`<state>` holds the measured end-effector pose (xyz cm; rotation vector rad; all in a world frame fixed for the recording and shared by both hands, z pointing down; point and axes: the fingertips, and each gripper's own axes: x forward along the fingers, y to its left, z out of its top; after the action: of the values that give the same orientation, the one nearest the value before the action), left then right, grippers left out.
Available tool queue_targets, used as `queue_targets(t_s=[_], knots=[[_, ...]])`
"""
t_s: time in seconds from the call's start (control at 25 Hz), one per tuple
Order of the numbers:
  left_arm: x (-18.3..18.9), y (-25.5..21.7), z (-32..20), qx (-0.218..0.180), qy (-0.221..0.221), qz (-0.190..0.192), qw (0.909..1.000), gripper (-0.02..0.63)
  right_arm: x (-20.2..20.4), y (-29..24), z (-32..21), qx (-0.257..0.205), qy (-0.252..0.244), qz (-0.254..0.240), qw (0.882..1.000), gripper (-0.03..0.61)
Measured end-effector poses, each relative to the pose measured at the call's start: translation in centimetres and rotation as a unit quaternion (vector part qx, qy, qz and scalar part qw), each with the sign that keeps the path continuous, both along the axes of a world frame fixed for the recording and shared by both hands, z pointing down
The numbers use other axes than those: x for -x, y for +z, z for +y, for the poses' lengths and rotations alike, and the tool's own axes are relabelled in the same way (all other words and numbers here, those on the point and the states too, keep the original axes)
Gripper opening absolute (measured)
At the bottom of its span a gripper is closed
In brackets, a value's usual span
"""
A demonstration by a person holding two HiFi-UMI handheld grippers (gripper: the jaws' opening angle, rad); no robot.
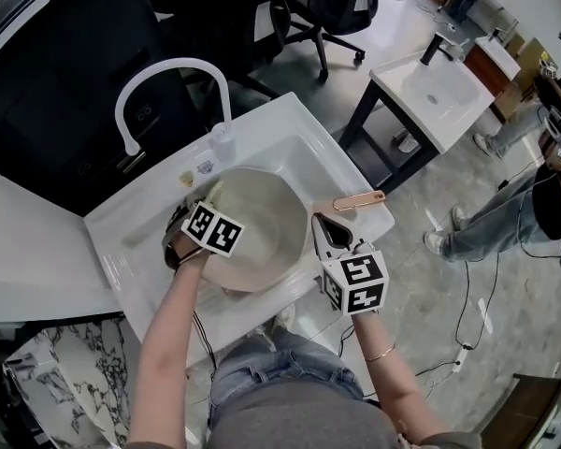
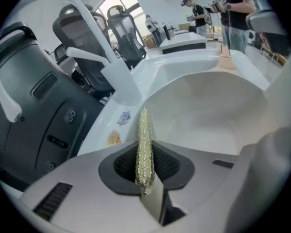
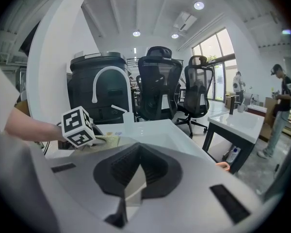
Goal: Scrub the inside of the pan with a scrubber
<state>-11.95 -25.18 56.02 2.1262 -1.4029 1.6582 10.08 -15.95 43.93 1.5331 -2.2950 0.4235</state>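
In the white sink (image 1: 294, 134) lies the pale pan (image 1: 266, 227), tilted, its copper-coloured handle (image 1: 360, 199) sticking out over the sink's right rim. At the pan's left edge, the left gripper (image 2: 145, 176) has its jaws pressed together on a thin, glittery scrubber (image 2: 144, 147), which stands edge-on between them and points toward the pan's inner wall. At the opposite edge, just beside the handle's root, the right gripper (image 3: 133, 181) has its jaws nearly closed on a pale sliver that looks like the pan's rim.

A white arched faucet (image 1: 168, 68) rises from the sink's back rim and curves down just beyond the pan's far edge, close above the left gripper. Two small stickers (image 2: 117, 128) sit on the rim near its base. Behind the sink stands a large black unit (image 1: 65, 73), with black office chairs (image 1: 323, 7) further off. To the right, well apart, are a second white desk (image 1: 439, 92) and a person (image 1: 542, 195).
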Motion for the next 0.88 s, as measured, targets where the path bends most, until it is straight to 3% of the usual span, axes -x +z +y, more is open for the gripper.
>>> queue_targets(t_s=[0.08, 0.16, 0.2, 0.28, 0.36, 0.52, 0.68, 0.76, 0.88], knots=[[-0.3, -1.5, 0.5, -0.007, -0.005, 0.052, 0.9986, 0.064, 0.1, -0.3, 0.3, -0.003, 0.002, 0.001, 1.0, 0.011], [-2.0, -2.4, 1.6, 0.033, -0.006, 0.149, 0.9883, 0.064, 0.2, -0.6, 0.6, -0.007, 0.004, 0.001, 1.0, 0.011], [-3.3, -2.7, 2.5, 0.068, -0.001, 0.204, 0.9765, 0.064, 0.2, -0.8, 0.7, -0.009, 0.005, 0.001, 1.0, 0.011], [-6.1, -3.3, 4.7, 0.146, 0.017, 0.299, 0.9427, 0.064, 0.3, -0.9, 1.0, -0.012, 0.007, 0.002, 1.0, 0.011], [-8.5, -3.6, 6.9, 0.205, 0.045, 0.346, 0.9145, 0.064, 0.3, -1.0, 1.5, -0.012, 0.01, 0.004, 1.0, 0.011], [-11.4, -2.6, 10.1, 0.276, 0.104, 0.344, 0.8917, 0.064, 0.0, -0.9, 2.3, -0.011, 0.019, 0.006, 1.0, 0.011], [-12.6, -1.0, 12.6, 0.353, 0.129, 0.334, 0.8643, 0.064, -0.5, -0.5, 2.9, -0.003, 0.029, 0.009, 1.0, 0.011], [-12.2, 0.2, 13.3, 0.382, 0.126, 0.322, 0.8567, 0.063, -0.7, -0.2, 3.3, 0.002, 0.036, 0.008, 0.999, 0.011], [-10.5, 2.3, 13.5, 0.414, 0.108, 0.295, 0.8546, 0.063, -1.0, 0.2, 3.3, 0.008, 0.043, 0.009, 0.999, 0.011]])
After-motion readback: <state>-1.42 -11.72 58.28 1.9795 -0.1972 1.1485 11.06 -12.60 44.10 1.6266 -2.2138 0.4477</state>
